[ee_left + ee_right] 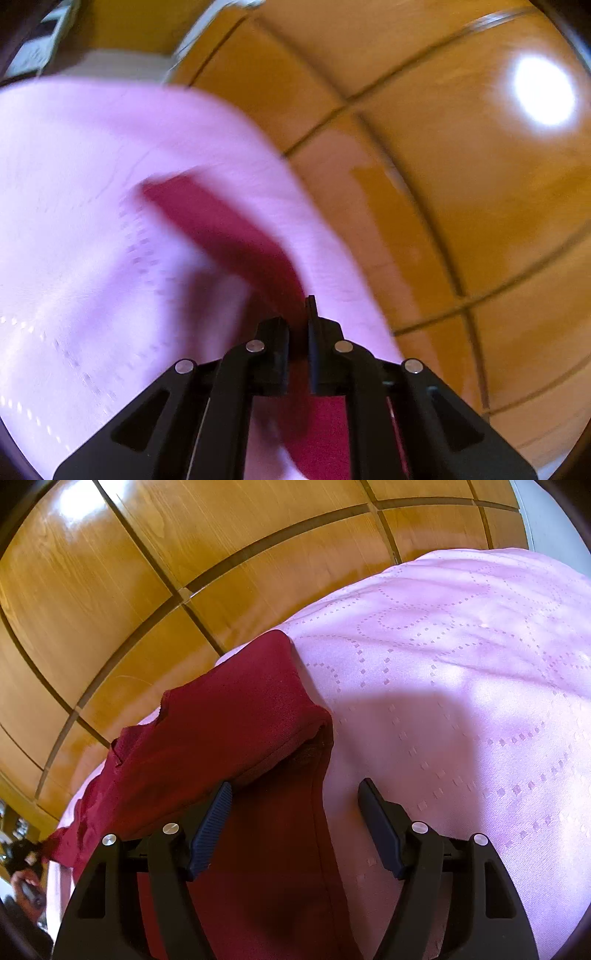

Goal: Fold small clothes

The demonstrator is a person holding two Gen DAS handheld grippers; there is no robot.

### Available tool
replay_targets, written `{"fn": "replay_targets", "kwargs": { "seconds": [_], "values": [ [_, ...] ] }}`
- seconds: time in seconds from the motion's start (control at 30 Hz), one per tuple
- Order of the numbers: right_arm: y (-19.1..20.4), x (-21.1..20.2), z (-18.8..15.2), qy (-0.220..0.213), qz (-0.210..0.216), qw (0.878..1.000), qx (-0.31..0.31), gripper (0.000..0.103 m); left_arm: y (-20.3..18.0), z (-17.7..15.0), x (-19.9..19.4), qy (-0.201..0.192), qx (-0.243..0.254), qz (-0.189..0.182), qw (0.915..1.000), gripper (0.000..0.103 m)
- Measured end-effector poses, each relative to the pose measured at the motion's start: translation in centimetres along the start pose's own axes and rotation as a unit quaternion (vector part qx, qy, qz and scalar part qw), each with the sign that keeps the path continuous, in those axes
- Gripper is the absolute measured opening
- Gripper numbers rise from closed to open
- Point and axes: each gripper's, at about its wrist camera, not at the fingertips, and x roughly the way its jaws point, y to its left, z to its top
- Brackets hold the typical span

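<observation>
A dark red garment (pixel 229 716) lies on a pink quilted cover (pixel 461 664), with one part folded over into a raised flap. My right gripper (pixel 295 786) hovers open over the garment's right edge. Its left finger (pixel 212 823) is against the flap and its right finger is above bare cover. In the blurred left wrist view the red garment (pixel 221 229) runs as a strip up to my left gripper (pixel 299 321). That gripper's jaws stand closed together with red cloth pinched between them.
A wood-panelled surface with dark seams (pixel 147 572) lies beyond the cover's edge, and it also shows in the left wrist view (pixel 443 184) with a bright glare spot. A dark blurred shape (pixel 22 853) sits by the garment's far left end.
</observation>
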Motion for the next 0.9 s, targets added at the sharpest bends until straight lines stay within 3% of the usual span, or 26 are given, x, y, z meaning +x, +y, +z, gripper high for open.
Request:
{"fn": "replay_targets", "kwargs": {
  "seconds": [0.2,0.3,0.4,0.6,0.7,0.83,0.87,0.9],
  "values": [
    [-0.3,-0.1,0.1,-0.003,0.011,1.000,0.008,0.070,-6.6,-3.0,-4.8,-0.035,0.095,-0.055,0.9933,0.006],
    [-0.3,-0.1,0.1,-0.004,0.014,1.000,0.010,0.070,-10.3,-6.0,-6.6,-0.042,0.163,-0.080,0.9825,0.006],
    [-0.4,-0.2,0.2,-0.005,0.016,1.000,0.012,0.070,-14.5,-10.9,-8.0,-0.033,0.255,-0.105,0.9608,0.006],
    [-0.6,-0.4,0.1,-0.007,0.022,1.000,0.016,0.070,-19.7,-20.2,-8.1,0.020,0.361,-0.129,0.9234,0.006],
    [-0.6,-0.4,0.2,-0.008,0.023,1.000,0.017,0.070,-21.7,-25.0,-7.0,0.063,0.403,-0.123,0.9048,0.006],
    [-0.6,-0.4,0.2,-0.008,0.025,0.999,0.018,0.070,-23.1,-32.2,-4.9,0.121,0.469,-0.090,0.8701,0.010],
    [-0.7,-0.5,0.2,-0.008,0.026,0.999,0.019,0.070,-23.1,-33.5,-4.4,0.130,0.484,-0.081,0.8615,0.022],
    [-0.7,-0.5,0.1,-0.008,0.027,0.999,0.019,0.070,-23.2,-34.5,-4.1,0.137,0.495,-0.078,0.8546,0.041]
  ]
}}
